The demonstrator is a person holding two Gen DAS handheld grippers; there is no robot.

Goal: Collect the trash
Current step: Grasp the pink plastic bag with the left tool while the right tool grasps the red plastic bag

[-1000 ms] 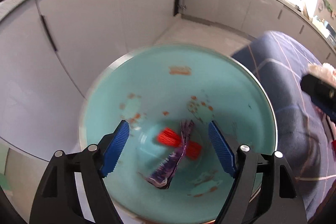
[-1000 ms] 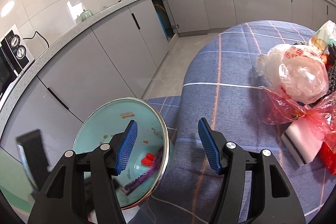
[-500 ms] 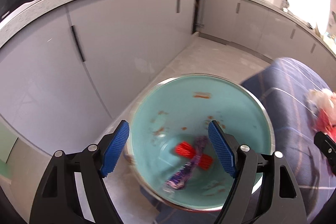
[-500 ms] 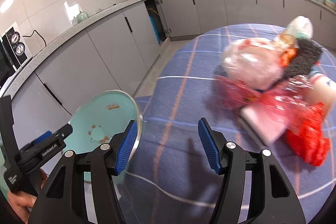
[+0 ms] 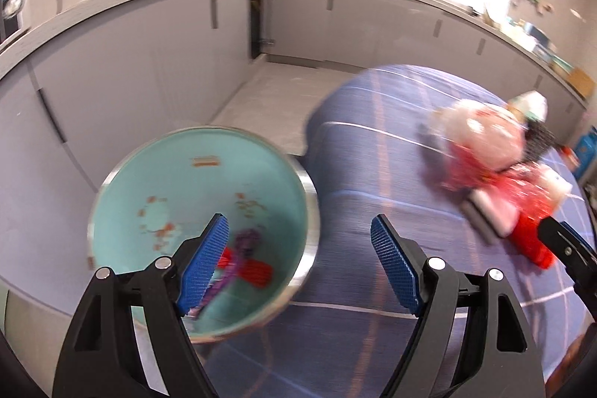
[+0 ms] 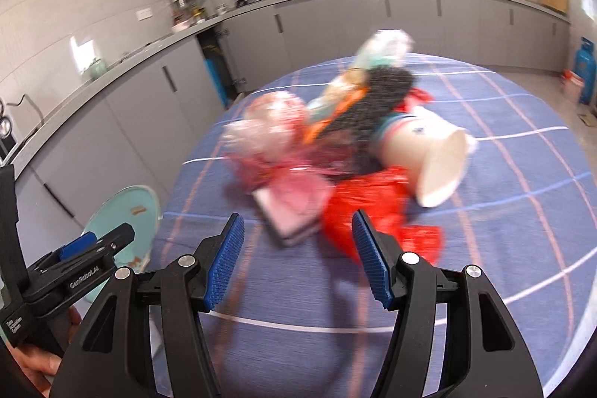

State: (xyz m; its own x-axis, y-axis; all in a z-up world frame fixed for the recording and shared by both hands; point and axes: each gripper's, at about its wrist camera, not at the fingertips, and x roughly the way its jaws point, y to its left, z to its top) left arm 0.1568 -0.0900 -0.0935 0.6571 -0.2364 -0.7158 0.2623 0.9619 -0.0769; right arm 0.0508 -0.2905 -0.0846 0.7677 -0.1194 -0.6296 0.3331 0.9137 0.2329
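Both grippers have swung away from the bin and toward the table within the last second. Right gripper (image 6: 298, 256) now points at the heap of rubbish, jaws parted at a middling width with nothing between the blue pads; left gripper (image 5: 298, 263) follows with jaws spread wide and empty, straddling the gap between bin and table edge. A second ago both cameras looked down into the teal bin (image 5: 123, 181); now it sits low and to the left in both views, beside the blue checked tablecloth (image 6: 485, 248). Inside it lie a purple wrapper (image 5: 244, 241) and red scraps (image 5: 255, 269), apparently trash already dropped. Much remains on the cloth, all touching in one pile: a clear plastic bag (image 6: 276, 122), a tipped paper cup (image 6: 429, 155), a black scouring pad (image 6: 380, 96), a pink sponge (image 6: 294, 207) and a red bag (image 6: 369, 211), which lies nearest the right jaws. Judging by that, the next pick is likely the sponge or the red bag.
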